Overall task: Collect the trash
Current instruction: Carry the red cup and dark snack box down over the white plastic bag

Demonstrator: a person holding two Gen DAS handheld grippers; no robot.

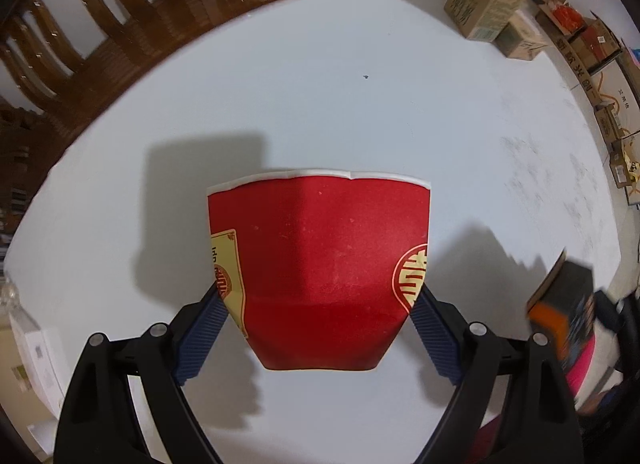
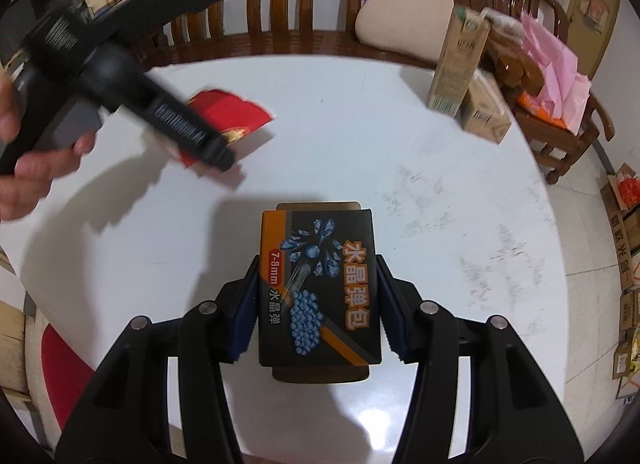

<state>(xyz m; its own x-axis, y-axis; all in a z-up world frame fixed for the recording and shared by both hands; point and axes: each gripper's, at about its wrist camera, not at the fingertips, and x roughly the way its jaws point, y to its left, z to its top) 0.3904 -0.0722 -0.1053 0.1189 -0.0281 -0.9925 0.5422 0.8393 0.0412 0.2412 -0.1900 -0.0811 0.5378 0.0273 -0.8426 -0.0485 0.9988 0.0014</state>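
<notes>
- Round white table (image 1: pixel 320 84), scuffed on its right side, wood bench (image 2: pixel 304 4) w/ a beige cushion (image 2: pixel 404 18) behind it.
- Red paper cup (image 1: pixel 320 272), flattened, gold print on both sides, white rim pointing away from cam. Left gripper (image 1: pixel 320 304) clamped on it, blue pads (image 1: pixel 204 336) pressing its two side edges near the base. Cup casts a shadow on the tabletop; can't tell if lifted or touching.
- Black box (image 2: pixel 318 288), orange stripe, blue beads pic, "7-8mm" label. Right gripper (image 2: pixel 318 304) closed on it, pads (image 2: pixel 244 320) on both long sides, brown end flaps showing at both ends.
- Right cam also sees the left gripper at upper left, blurred, person's hand (image 2: pixel 24 152) on its handle, red cup poking out past it.
- Left cam: black box visible at far right edge, blurred.
- Two cardboard cartons (image 2: pixel 460 60) at table's far right edge, one upright, one lying just beside it.
- Pink plastic bag (image 2: pixel 560 68) on a chair past the table; stacked cardboard boxes (image 2: pixel 624 240) along the right wall.
</notes>
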